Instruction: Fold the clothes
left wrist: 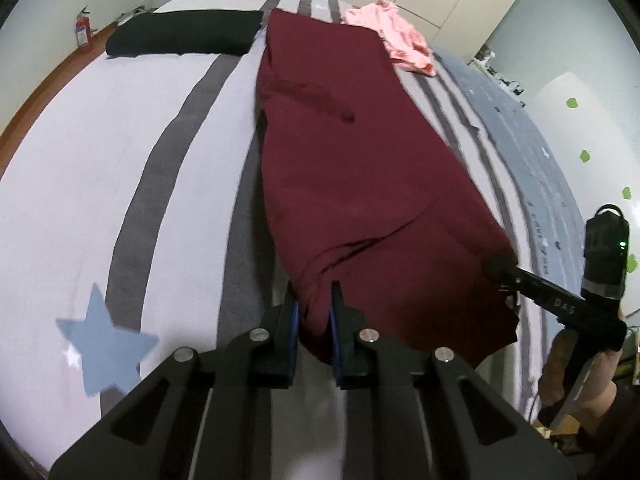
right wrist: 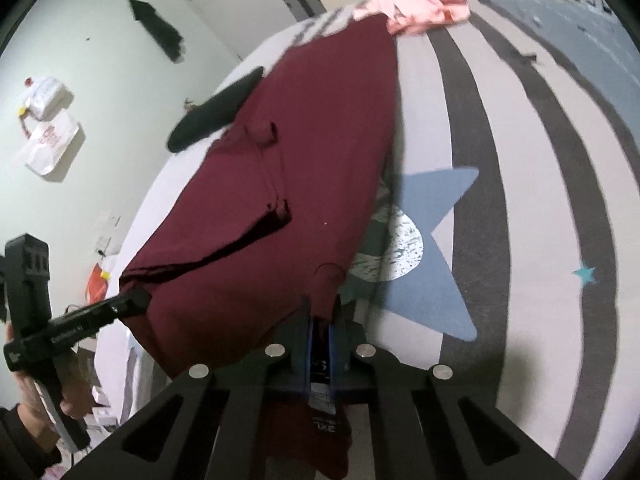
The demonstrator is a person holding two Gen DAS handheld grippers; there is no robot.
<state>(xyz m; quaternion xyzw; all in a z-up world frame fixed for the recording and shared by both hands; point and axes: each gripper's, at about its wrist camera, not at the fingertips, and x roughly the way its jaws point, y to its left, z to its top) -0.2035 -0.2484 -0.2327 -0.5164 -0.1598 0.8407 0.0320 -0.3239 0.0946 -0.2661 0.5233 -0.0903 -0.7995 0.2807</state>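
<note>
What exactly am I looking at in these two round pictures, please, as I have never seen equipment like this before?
There is no robot here. A person holds a hand-held two-finger tool in each hand, and each tool carries a wide-angle camera looking forward along its fingers, which is why the pictures bulge.

One picture comes from the left tool, with the right tool visible at its right edge. The other comes from the right tool, with the left tool at its left edge.

The surface is a bed with a striped, star-printed cover. Stretched along it is a dark red garment, and both tools are clamped on its near edge; the right one grips near a size label. Further back lie a folded black garment and a crumpled pink garment.
</note>
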